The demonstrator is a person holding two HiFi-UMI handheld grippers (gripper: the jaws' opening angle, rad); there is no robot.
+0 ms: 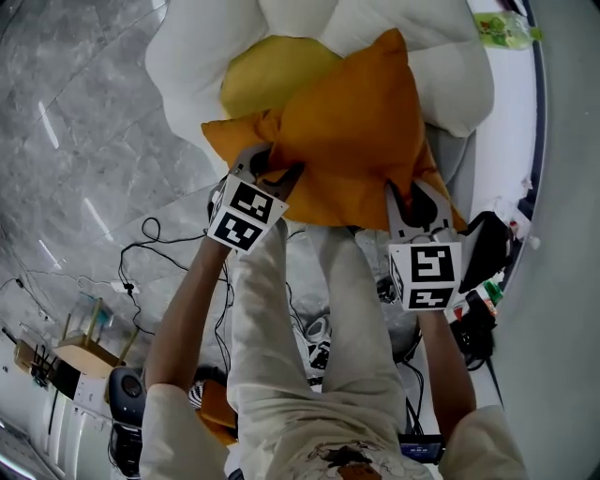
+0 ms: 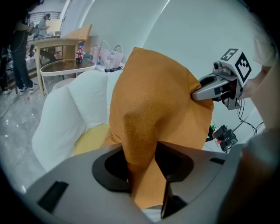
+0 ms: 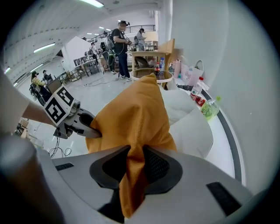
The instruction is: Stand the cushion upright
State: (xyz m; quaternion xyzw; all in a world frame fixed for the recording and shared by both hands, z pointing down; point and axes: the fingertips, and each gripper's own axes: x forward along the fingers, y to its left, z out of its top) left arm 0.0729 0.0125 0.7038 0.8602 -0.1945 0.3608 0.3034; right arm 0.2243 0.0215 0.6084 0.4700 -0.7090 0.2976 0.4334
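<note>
Two grippers pinch the near edge of the orange cushion, one at each lower corner, and hold it in front of the white armchair. The left gripper has its jaws pressed onto a fold of the orange fabric at the cushion's left corner; in the left gripper view the cloth is bunched tightly between the two dark pads and runs down past them. The right gripper clamps the right corner in the same manner, and in the right gripper view a narrow pleat of fabric is squeezed between its ribbed pads, with a tail of cloth hanging below. Each gripper view shows the cushion rising from the jaws to a rounded peak, with the other gripper biting its far side. From the head view the cushion covers the front of the armchair's seat, its far corner pointing towards the backrest, and it overlaps part of a yellow cushion that lies on the seat behind it. The marker cubes face the head camera, and the person's forearms reach down to them on either side of the pale trousers. Black cables trail over the grey marbled floor to the left. A bottle with a green label lies on the white ledge beside the armchair, and a round glass-topped table stands beyond the chair with small items on it
</note>
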